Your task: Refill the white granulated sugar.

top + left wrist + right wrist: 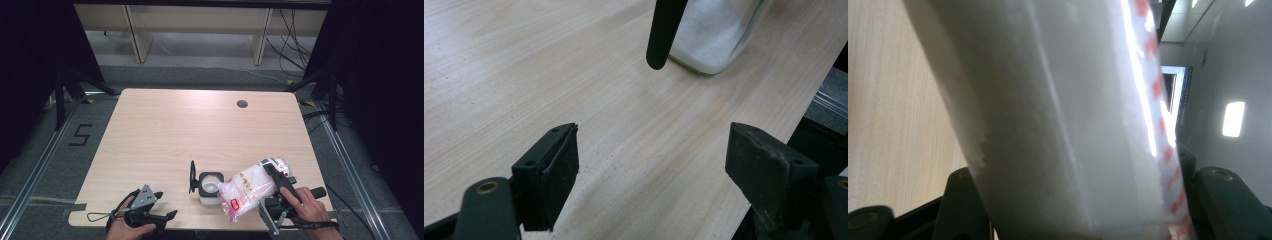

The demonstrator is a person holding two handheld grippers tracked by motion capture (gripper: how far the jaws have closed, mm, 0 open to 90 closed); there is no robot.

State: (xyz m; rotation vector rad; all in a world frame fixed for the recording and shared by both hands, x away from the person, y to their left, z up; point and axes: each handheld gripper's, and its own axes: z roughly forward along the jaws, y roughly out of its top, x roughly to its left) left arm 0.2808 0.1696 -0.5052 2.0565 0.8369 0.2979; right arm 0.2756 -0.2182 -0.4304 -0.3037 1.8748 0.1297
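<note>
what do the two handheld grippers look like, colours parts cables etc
Both are black. The left gripper carries a grey three-cornered plate on top and trails a thin looped cable; its fingers are blocky, flat-faced pads. The right gripper has a black handle with a dark cable trailing.

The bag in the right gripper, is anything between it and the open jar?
Nothing visible blocks it. The bag is tilted with its lower end at the jar mouth; the jar's lid is swung open on the far side from the bag.

Bag tilted over jar, perhaps touching, near table's front edge
</note>
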